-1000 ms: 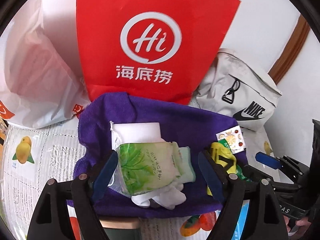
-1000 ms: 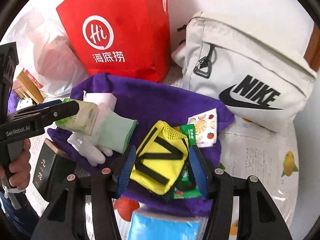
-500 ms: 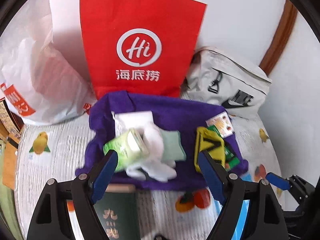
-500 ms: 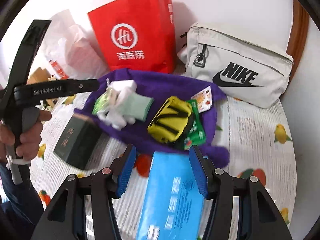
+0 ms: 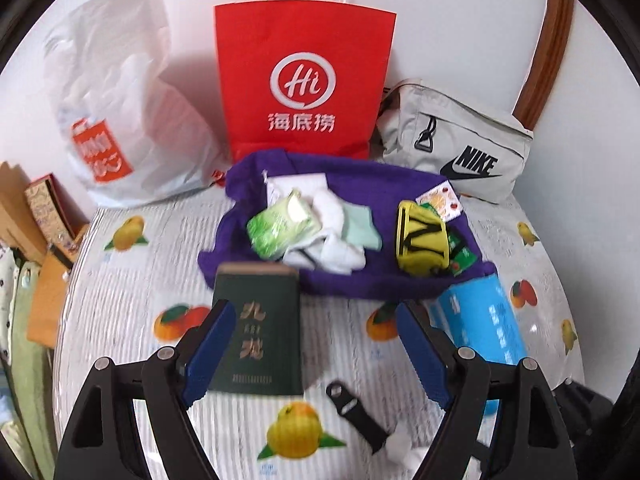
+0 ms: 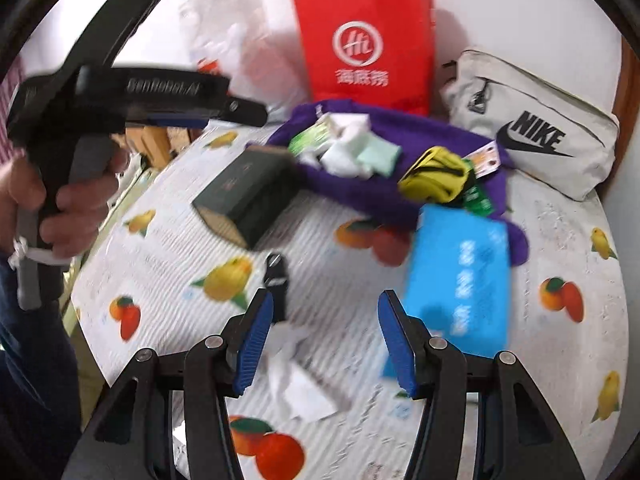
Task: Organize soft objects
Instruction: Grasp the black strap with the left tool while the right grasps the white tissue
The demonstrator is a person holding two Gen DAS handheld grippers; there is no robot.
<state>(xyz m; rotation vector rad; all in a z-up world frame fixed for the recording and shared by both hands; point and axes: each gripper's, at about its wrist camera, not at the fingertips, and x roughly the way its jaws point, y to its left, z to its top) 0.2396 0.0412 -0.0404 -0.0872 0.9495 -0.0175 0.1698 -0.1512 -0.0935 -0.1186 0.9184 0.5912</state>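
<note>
A purple cloth [image 5: 352, 276] [image 6: 404, 128] lies spread on the table. On it lie a green tissue pack [image 5: 280, 228] [image 6: 308, 140], white and mint gloves [image 5: 340, 236] [image 6: 360, 152], a yellow mesh pouch [image 5: 420, 240] [image 6: 434, 176] and small sachets [image 5: 440, 202]. My left gripper [image 5: 312, 348] is open and empty, held back from the cloth above a dark green box [image 5: 258, 328]. It shows from the side in the right wrist view [image 6: 240, 110]. My right gripper [image 6: 326, 338] is open and empty, pulled back over the tablecloth.
A red paper bag [image 5: 304, 72], a white plastic bag [image 5: 120, 92] and a grey Nike bag [image 5: 456, 140] stand against the wall. A blue tissue pack [image 5: 484, 320] [image 6: 460, 276], a black strap [image 5: 356, 416] and crumpled white paper [image 6: 296, 380] lie on the fruit-print tablecloth [image 5: 132, 300].
Both grippers pulled back and up from the purple cloth. The tissue pack and gloves left the left jaws and lie on the cloth; the yellow pouch lies beyond the right jaws.
</note>
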